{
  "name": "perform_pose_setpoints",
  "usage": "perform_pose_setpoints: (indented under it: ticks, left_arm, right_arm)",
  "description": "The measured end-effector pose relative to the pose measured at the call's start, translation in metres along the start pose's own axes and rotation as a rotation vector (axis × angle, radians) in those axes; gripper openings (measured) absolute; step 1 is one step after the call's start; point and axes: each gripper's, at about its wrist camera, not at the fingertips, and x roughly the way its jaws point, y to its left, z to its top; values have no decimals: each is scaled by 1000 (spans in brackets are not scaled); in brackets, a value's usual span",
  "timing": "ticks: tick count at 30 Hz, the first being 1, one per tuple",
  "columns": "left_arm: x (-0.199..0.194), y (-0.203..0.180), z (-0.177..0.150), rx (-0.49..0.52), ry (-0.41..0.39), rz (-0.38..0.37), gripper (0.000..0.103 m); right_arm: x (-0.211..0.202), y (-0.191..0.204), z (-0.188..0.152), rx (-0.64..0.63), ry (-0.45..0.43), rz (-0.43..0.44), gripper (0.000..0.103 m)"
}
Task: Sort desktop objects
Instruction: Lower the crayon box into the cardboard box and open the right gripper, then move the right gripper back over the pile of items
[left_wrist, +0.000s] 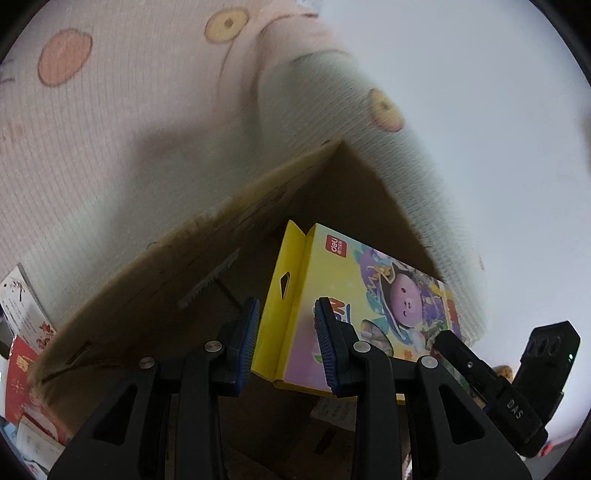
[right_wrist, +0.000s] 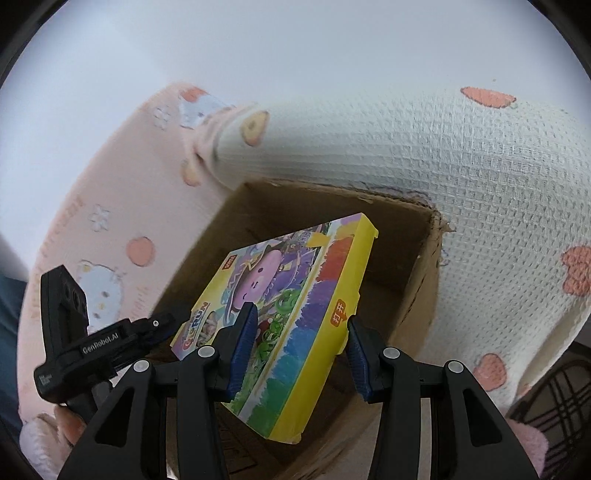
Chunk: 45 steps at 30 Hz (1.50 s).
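Both grippers, left (left_wrist: 286, 345) and right (right_wrist: 297, 354), clamped their fingers on the crayon box (right_wrist: 284, 314), held over the carton (right_wrist: 417, 280); drop-in not yet done.

There is one yellow crayon box (left_wrist: 332, 280) with a cartoon print, seen from both wrists. One open cardboard box (right_wrist: 417, 258) stands below it. Two tools are in view: the left tool (left_wrist: 286, 343) and the right tool (right_wrist: 299, 347), each with two blue-padded fingers. One patterned fabric cover (right_wrist: 480, 177) lies around the cardboard box. A few printed cards or papers (left_wrist: 26, 332) sit at the left edge; their number cannot be told.
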Motion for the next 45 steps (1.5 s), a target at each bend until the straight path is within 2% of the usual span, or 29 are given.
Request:
perform_pose_setpoints:
  ticks: [5,6,7,9,10,11,13,15,18,22,26,29,32,33,37,41,45]
  left_arm:
    - [16,-6,9,3,15,72,34]
    - [19,-7,12,10,14,82,26]
    - [23,-10,15,4,26,-24,20]
    - [29,-20,19,-20,83,-166,19]
    - [31,-37,21,22,90,-172,19]
    - [30,-49,21,72,77,-140,19]
    - [28,-73,18,188,53,-27,20]
    - [27,-77,12,210,73,-3,23]
    - [30,-61,9,161,87,82,25]
    - [34,-38,-2,53,127,176,29]
    - [38,-42,-16,46,166,206,36]
    - [32,-46,-22,45,152,213,39]
    - [19,-52,-29,53,102,220,55]
    - [17,-55,-21,56,82,235,58]
    - [-8,-62,-35,105,-10,308,58]
    - [-29,-52,-48,116,-47,313,59]
    - [-56,-46,-59,133,-82,326,59]
  right_arm:
    - [20,9,15,-46,60,-39,44]
    - [24,11,17,-54,72,-52,44]
    - [27,13,18,-62,81,-60,44]
    - [43,22,19,-98,151,-47,32]
    - [52,28,17,-113,190,-25,31]
    - [58,34,15,-136,211,-31,30]
    - [62,50,16,-227,183,-129,30]
    - [57,50,24,-229,153,-139,30]
    - [49,46,32,-211,123,-154,30]
    - [50,46,24,-233,158,-138,30]
    - [51,49,14,-251,183,-122,30]
    - [43,47,6,-247,177,-110,30]
    - [26,43,0,-246,159,-107,30]
    - [21,44,-3,-248,150,-106,31]
    - [7,51,-11,-263,135,-110,35]
    - [-4,63,-22,-283,119,-96,49]
    - [-15,77,-34,-303,100,-88,51]
